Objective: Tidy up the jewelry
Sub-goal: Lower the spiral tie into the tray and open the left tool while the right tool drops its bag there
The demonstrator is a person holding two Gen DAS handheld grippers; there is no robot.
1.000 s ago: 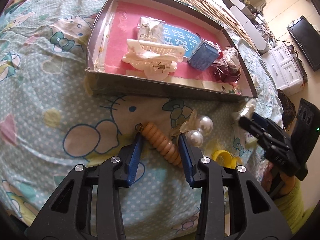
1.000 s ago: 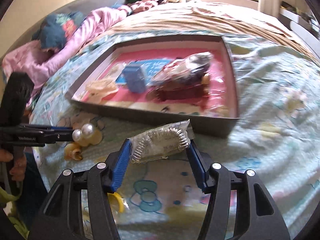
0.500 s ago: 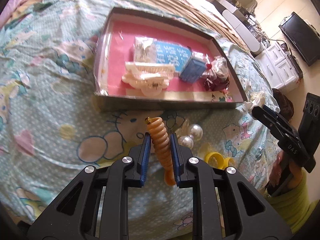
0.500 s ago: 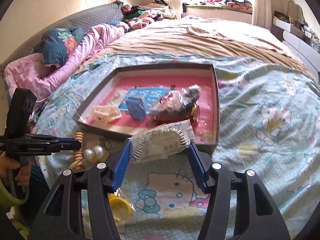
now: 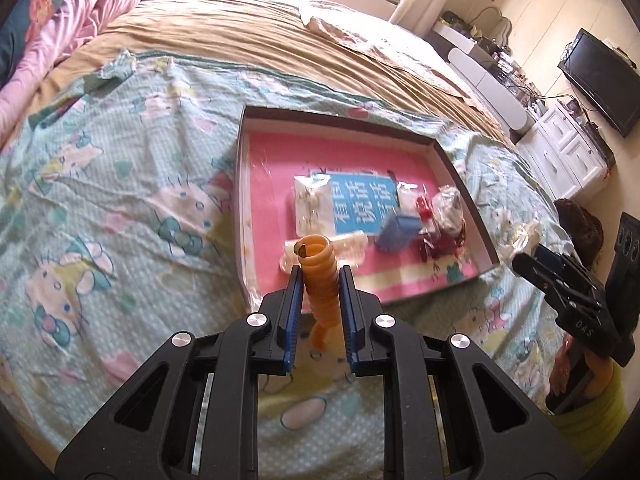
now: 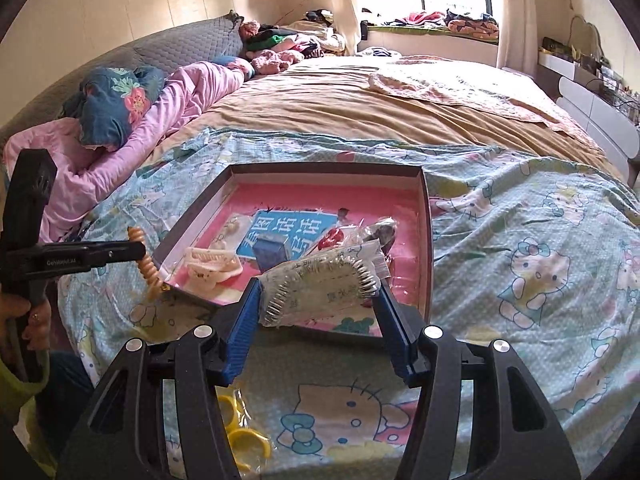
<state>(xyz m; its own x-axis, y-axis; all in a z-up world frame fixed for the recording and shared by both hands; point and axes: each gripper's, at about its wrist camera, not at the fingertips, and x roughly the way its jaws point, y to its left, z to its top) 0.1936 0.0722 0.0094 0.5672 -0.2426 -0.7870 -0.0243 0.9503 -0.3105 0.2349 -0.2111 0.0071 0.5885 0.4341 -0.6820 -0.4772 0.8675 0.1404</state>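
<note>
My left gripper point(image 5: 319, 276) is shut on an orange spiral hair tie point(image 5: 319, 276) and holds it in the air just before the near edge of the box. It shows from the side in the right wrist view point(image 6: 146, 266). My right gripper point(image 6: 318, 292) is shut on a clear bag with a silver comb point(image 6: 320, 288), held over the box's near edge. The shallow box with a pink floor point(image 5: 272, 184) point(image 6: 424, 216) lies on the bed and holds a cream hair claw point(image 6: 212, 268), a blue card point(image 5: 360, 204), a small blue box point(image 5: 398, 232) and bagged red jewelry point(image 5: 440, 232).
The box rests on a teal Hello Kitty sheet point(image 5: 120, 200). Yellow rings in a bag point(image 6: 240, 432) lie on the sheet under my right gripper. Pink bedding and pillows point(image 6: 120, 120) lie at the far left. A dresser and TV point(image 5: 600, 72) stand at the right.
My left gripper closed on the orange hair tie, lifted it off the sheet and carried it toward the box. My right gripper rose and drew back with the bagged comb.
</note>
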